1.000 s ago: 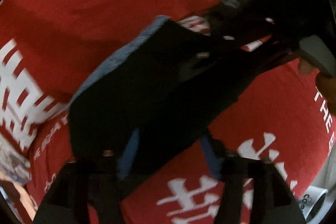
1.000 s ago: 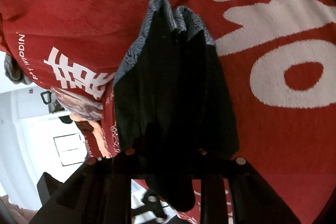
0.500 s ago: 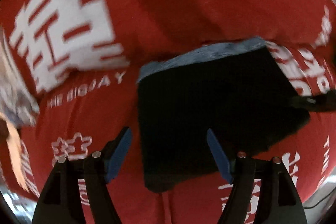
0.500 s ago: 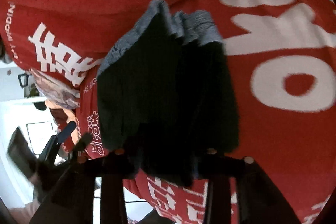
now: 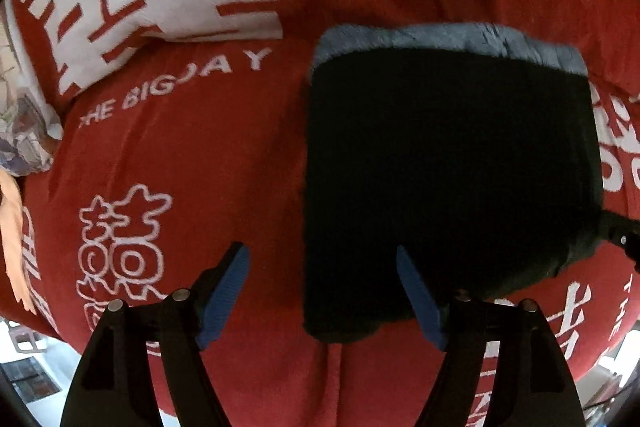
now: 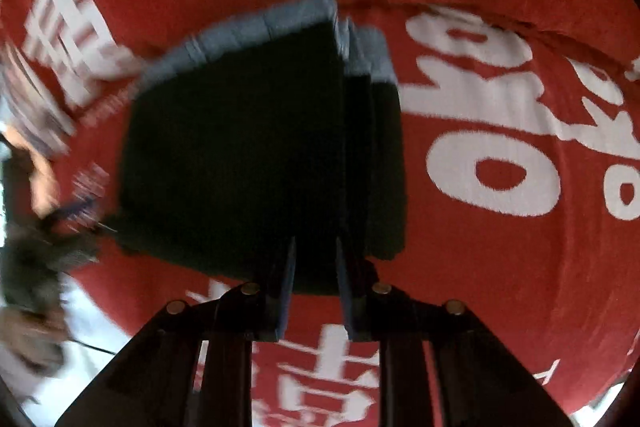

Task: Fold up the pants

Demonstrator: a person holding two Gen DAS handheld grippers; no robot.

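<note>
The pants (image 5: 448,167) are a dark, almost black bundle folded into a thick rectangle with a grey-blue band along the far edge. They lie on the red blanket (image 5: 192,155). My left gripper (image 5: 322,287) is open and empty, just in front of the bundle's near left corner. In the right wrist view the pants (image 6: 240,155) show stacked layers at their right side. My right gripper (image 6: 314,281) has its blue pads close together at the bundle's near edge; whether they pinch cloth is not visible.
The red blanket (image 6: 480,247) carries large white letters and characters and covers the whole surface. A patterned cloth (image 5: 24,139) lies at the far left edge. The other gripper's dark tip (image 5: 620,239) shows at the pants' right side. White floor (image 6: 92,339) lies beyond the blanket's near edge.
My left gripper has let go of the pants, opened and drawn back to the left. The bundle now lies flat. My right gripper's pads have come closer together at the near edge.
</note>
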